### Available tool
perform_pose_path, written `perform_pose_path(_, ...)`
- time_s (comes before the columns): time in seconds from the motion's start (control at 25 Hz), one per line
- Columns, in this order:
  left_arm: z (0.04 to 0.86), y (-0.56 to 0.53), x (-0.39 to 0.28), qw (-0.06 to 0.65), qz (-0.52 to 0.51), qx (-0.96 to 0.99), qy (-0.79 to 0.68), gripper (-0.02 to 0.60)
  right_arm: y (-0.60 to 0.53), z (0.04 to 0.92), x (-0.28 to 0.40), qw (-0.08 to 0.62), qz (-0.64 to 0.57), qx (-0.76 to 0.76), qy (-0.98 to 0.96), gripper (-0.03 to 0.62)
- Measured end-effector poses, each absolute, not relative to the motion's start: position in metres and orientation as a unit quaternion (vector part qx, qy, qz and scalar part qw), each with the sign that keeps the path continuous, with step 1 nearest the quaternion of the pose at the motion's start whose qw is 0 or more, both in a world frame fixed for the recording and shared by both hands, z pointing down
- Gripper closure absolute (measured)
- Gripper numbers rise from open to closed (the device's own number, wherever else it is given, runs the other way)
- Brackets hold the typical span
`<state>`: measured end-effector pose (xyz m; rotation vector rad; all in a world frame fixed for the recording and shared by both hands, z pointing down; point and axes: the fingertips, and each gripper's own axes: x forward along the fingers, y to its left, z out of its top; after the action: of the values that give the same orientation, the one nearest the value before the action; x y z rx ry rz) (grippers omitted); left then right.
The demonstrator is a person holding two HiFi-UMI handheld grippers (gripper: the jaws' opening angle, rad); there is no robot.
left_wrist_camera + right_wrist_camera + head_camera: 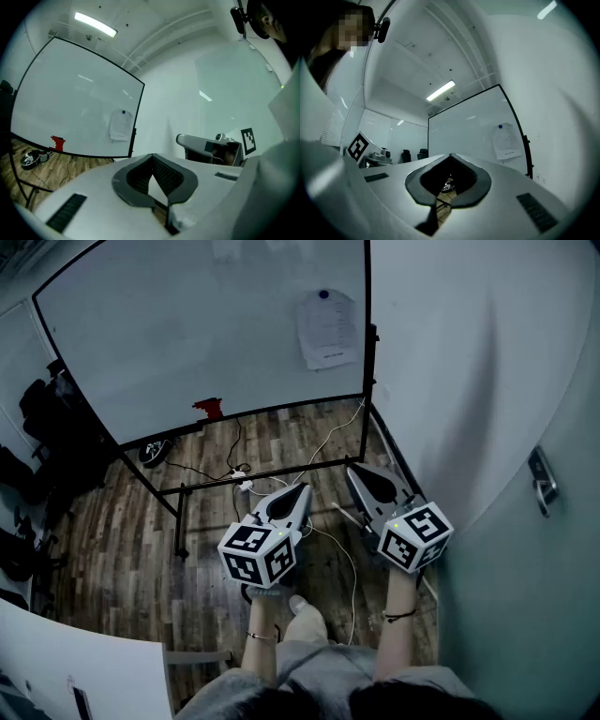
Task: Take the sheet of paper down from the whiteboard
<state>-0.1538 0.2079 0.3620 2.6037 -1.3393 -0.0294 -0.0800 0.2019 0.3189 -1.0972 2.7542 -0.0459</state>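
My left tongs (pixel 302 489) and right tongs (pixel 354 468) are both pressed together, tapering to points and holding nothing. The thin rectangular sheet of paper (pixel 328 329) lies flat against the glossy whiteboard (pixel 187 334) near its right edge. A round blue magnet (pixel 323 294) sits on the paper's top.

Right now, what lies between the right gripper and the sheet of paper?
Nothing stands in the way. In the head view, only wood floor with a white cable shows between the right gripper and the sheet of paper.
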Motion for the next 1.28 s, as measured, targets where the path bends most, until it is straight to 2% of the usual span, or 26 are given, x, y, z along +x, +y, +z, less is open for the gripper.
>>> perform_pose_path(0.88,0.372,0.174,-0.148,0.093,0.018,0.878,-0.469,0.577,0.164,0.338,-0.068,0.087,-0.043,-0.378,0.921,0.594)
perform_pose_path(1.28,0.386,0.128,-0.133,0.114,0.024,0.883,-0.454,0.577,0.125,0.35,-0.072,0.071,-0.056,-0.365,0.927,0.594)
